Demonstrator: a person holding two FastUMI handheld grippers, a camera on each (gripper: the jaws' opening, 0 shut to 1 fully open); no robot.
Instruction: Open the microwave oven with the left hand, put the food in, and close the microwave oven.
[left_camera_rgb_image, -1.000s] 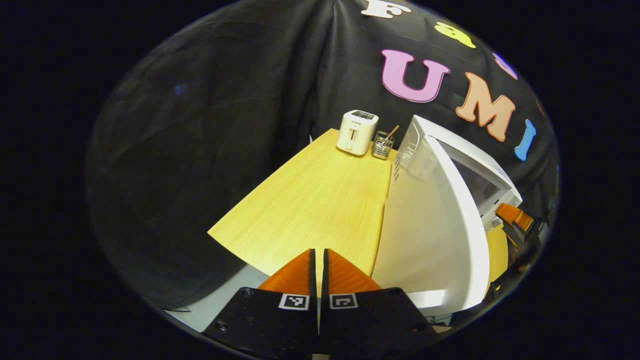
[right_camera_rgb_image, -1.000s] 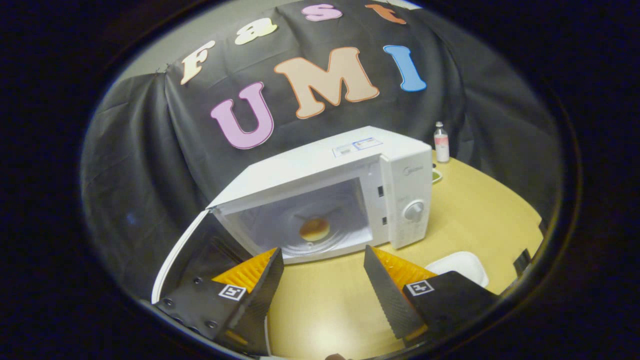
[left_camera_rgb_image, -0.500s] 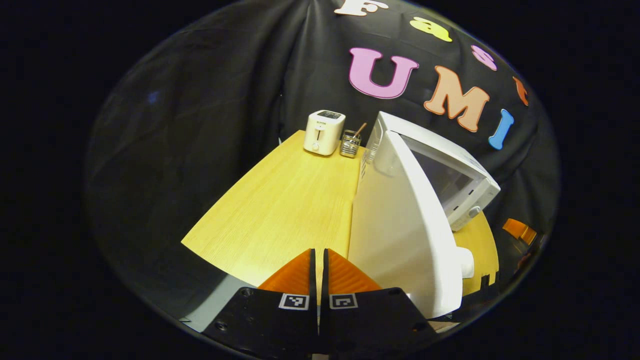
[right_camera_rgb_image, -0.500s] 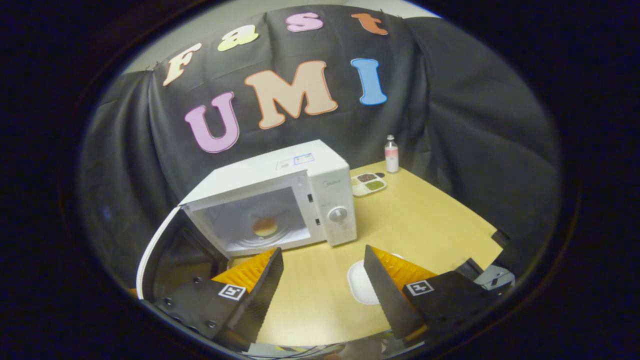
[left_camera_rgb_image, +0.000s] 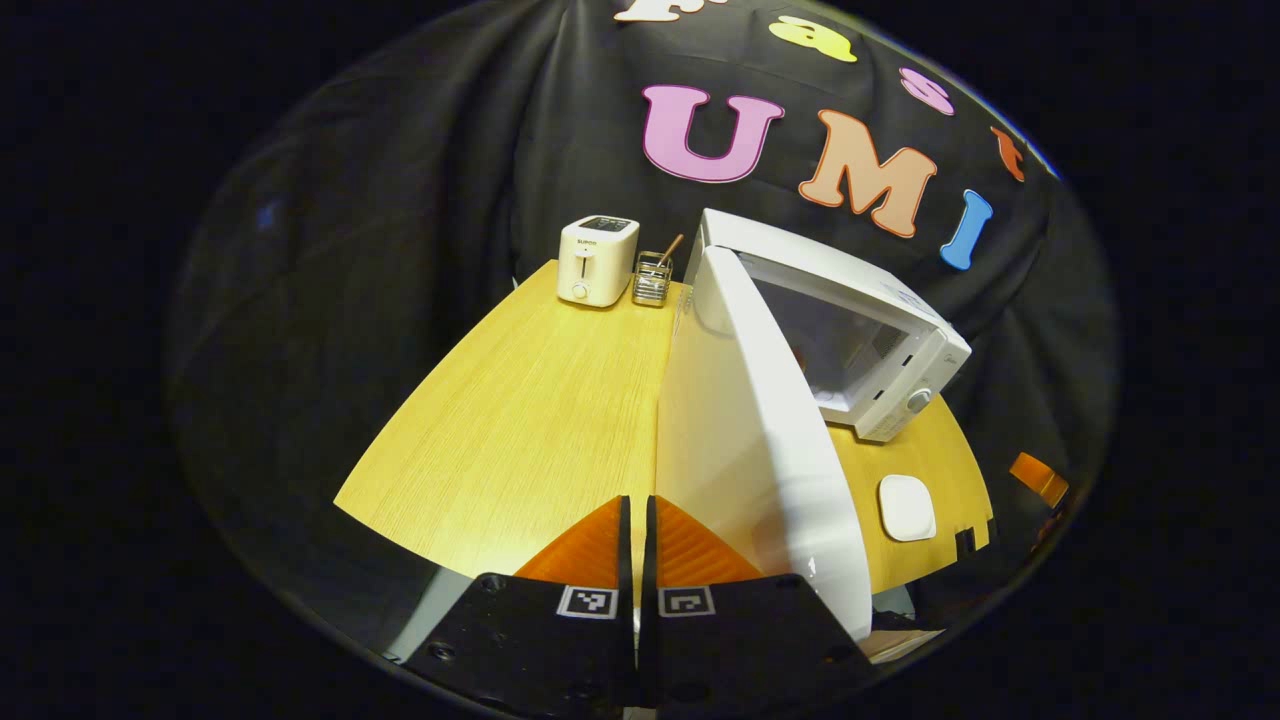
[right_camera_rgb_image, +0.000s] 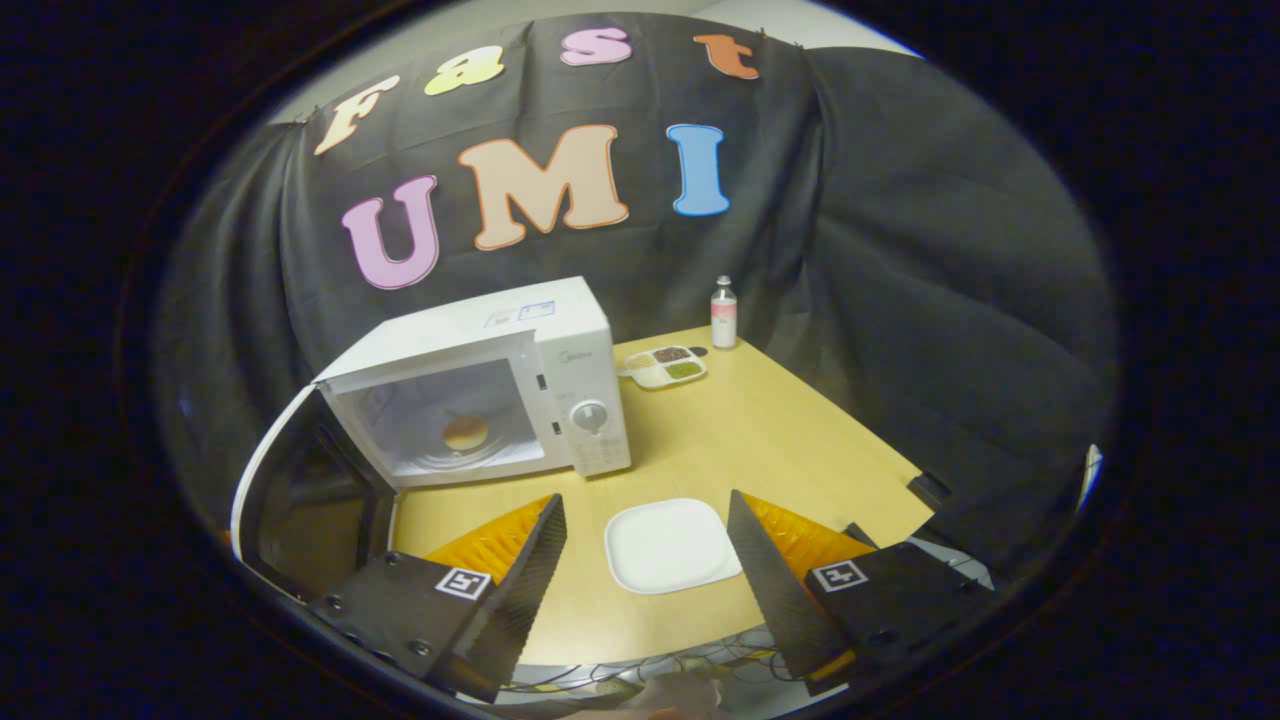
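Observation:
A white microwave (right_camera_rgb_image: 520, 355) stands on the wooden table (right_camera_rgb_image: 780, 440) with its door (right_camera_rgb_image: 300, 480) swung open to the left. A round bun (right_camera_rgb_image: 466, 433) lies on the turntable inside. In the left gripper view the door (left_camera_rgb_image: 745, 440) stands edge-on just right of my left gripper (left_camera_rgb_image: 637, 530), which is shut with nothing between its fingers. The microwave body (left_camera_rgb_image: 880, 350) shows behind the door. My right gripper (right_camera_rgb_image: 648, 545) is open and empty, held back above the table's near edge, over an empty white plate (right_camera_rgb_image: 670, 545).
A cream toaster (left_camera_rgb_image: 597, 260) and a wire holder with a utensil (left_camera_rgb_image: 652, 283) stand at the table's far left corner. A divided snack tray (right_camera_rgb_image: 665, 367) and a small bottle (right_camera_rgb_image: 724, 313) sit behind the microwave's right side. The white plate (left_camera_rgb_image: 906, 507) also lies near the front edge.
My right gripper has drawn back from the microwave, open and empty, so the plate now lies between its fingers. The left gripper has shifted left, with the door now nearer edge-on beside it.

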